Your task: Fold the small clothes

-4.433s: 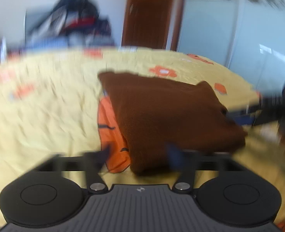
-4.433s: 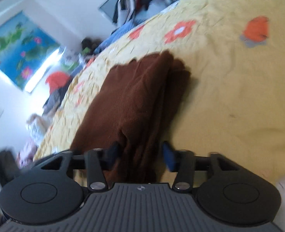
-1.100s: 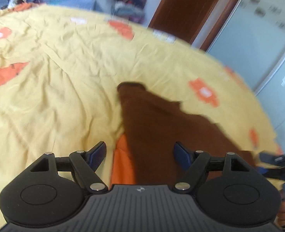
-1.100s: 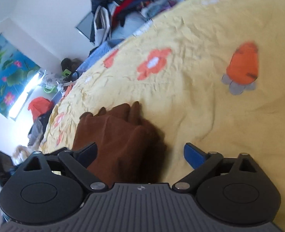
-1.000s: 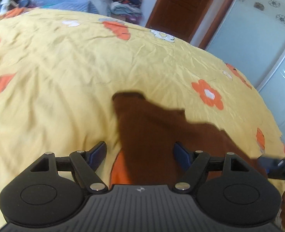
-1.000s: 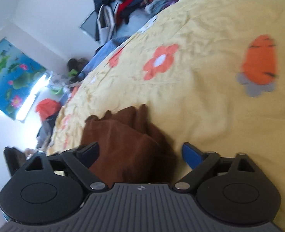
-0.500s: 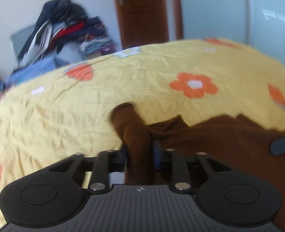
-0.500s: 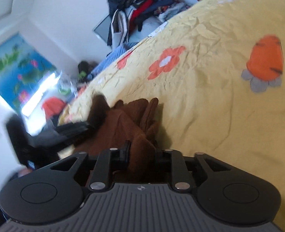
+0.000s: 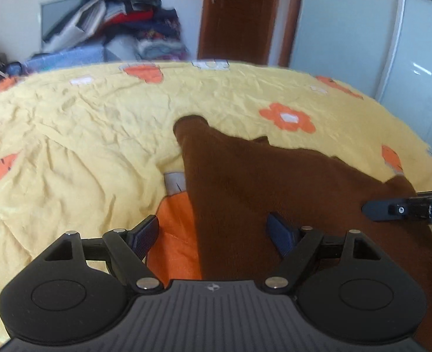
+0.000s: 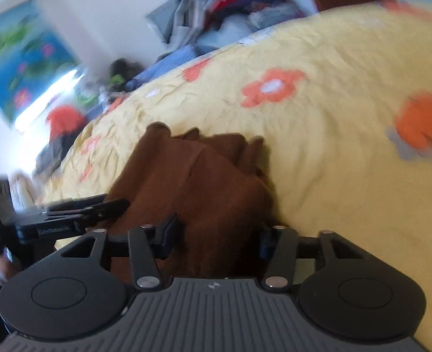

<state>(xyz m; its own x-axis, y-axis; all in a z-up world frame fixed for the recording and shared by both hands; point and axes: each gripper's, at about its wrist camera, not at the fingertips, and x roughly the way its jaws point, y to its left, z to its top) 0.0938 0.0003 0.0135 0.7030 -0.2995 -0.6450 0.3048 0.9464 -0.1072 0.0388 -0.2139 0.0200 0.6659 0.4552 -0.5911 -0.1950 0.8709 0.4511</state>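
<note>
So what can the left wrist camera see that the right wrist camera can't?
Only the left wrist view shows the pale glass wardrobe doors and the full brown wooden door. Only the right wrist view shows the blue flower picture on the wall. Both show the brown fleece garment lying on the yellow flowered bedsheet, the heap of clothes behind, and both grippers, left gripper and right gripper, their jaws opening around the garment.

Brown garment (image 9: pixel 274 182) on yellow bed (image 9: pixel 84 135)
</note>
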